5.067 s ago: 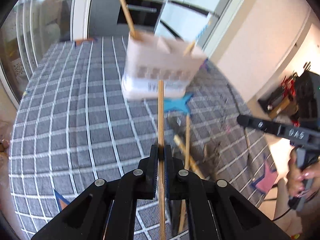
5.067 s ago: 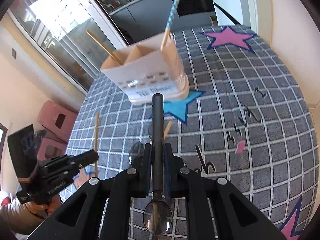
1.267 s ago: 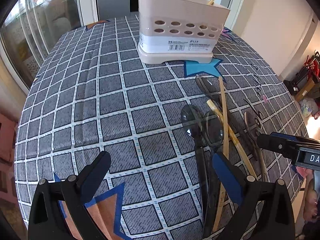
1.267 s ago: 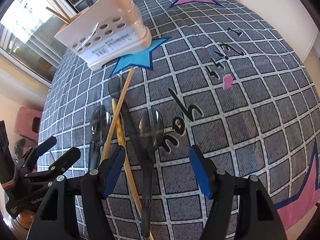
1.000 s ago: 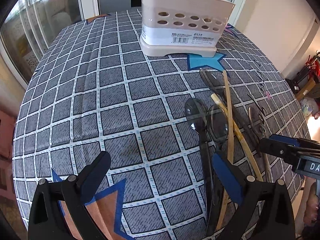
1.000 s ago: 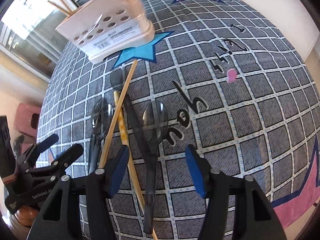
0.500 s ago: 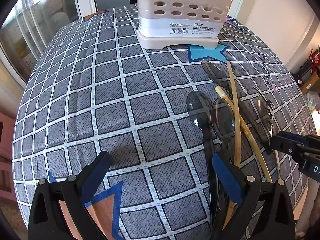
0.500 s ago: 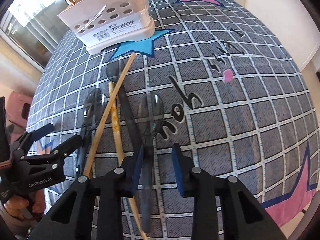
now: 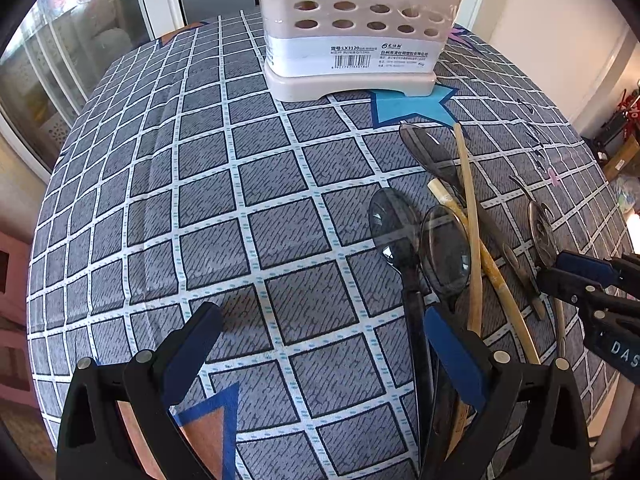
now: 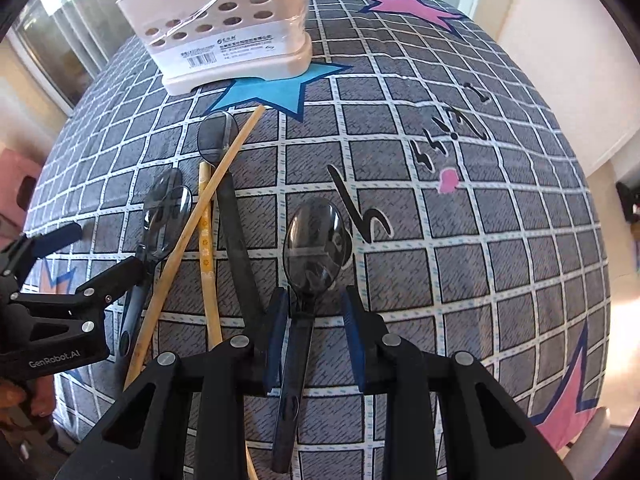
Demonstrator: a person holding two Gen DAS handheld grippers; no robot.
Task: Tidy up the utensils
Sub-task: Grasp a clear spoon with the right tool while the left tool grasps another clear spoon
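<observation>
Right gripper (image 10: 314,312): I had its fingers spread on either side of the handle of a dark spoon (image 10: 314,240), not yet pinching it. The spoon lay flat on the table (image 10: 480,280), bowl pointing toward the utensil holder (image 10: 232,40).

Left gripper (image 9: 316,344): fingers spread wide, holding nothing. Its right finger sat just beside the handles of two overlapping clear spoons (image 9: 420,236).

The holder, a beige perforated caddy with a white label, stood upright at the far side of the table, its base partly on a blue star (image 10: 276,92) printed on the checked cloth. From the right wrist view I could see two sticks standing in its left end; the other compartments were cut off by the frame.

Between the holder and my grippers lay the loose pile: another dark spoon (image 10: 224,184) with its bowl nearest the star, a plain wooden chopstick (image 10: 196,232) crossing over it, and a patterned chopstick (image 10: 206,248) alongside.
</observation>
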